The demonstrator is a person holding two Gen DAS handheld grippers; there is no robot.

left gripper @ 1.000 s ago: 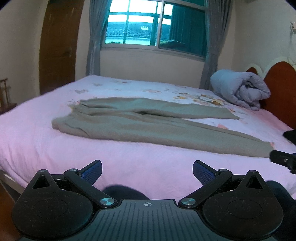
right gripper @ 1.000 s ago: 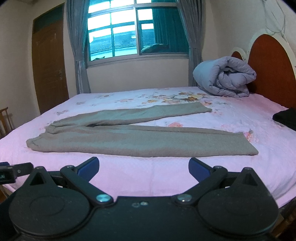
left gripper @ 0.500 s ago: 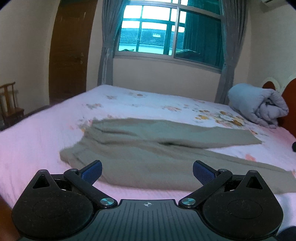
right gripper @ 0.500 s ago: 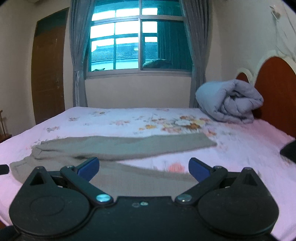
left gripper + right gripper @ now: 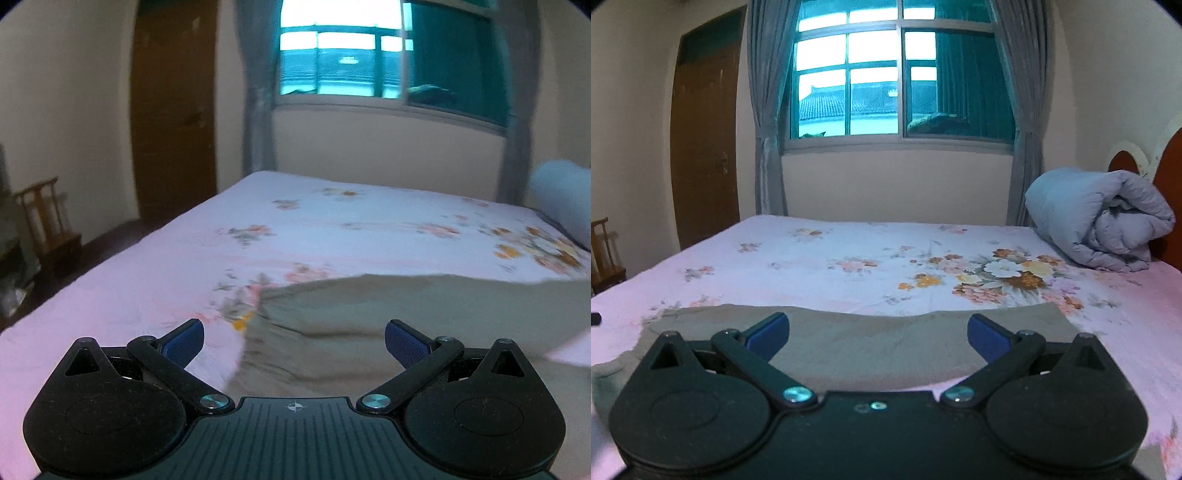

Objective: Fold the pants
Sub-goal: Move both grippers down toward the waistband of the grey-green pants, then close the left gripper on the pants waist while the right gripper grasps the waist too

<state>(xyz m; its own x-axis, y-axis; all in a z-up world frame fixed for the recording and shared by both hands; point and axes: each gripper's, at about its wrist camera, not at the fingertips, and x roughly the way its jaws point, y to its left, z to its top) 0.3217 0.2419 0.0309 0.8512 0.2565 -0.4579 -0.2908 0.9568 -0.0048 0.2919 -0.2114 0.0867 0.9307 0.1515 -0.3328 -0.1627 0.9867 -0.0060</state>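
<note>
Soft grey-green cloth pants on the pink flowery bed
Both grippers, left gripper and right gripper, hold their blue fingers wide apart, empty, just above the pants.

**Pants along the bed's near edge**

The pants lie flat on the bed by its near edge. A rolled quilt sits at the far right corner, against the headboard. A chair stands beyond the left edge.
</note>
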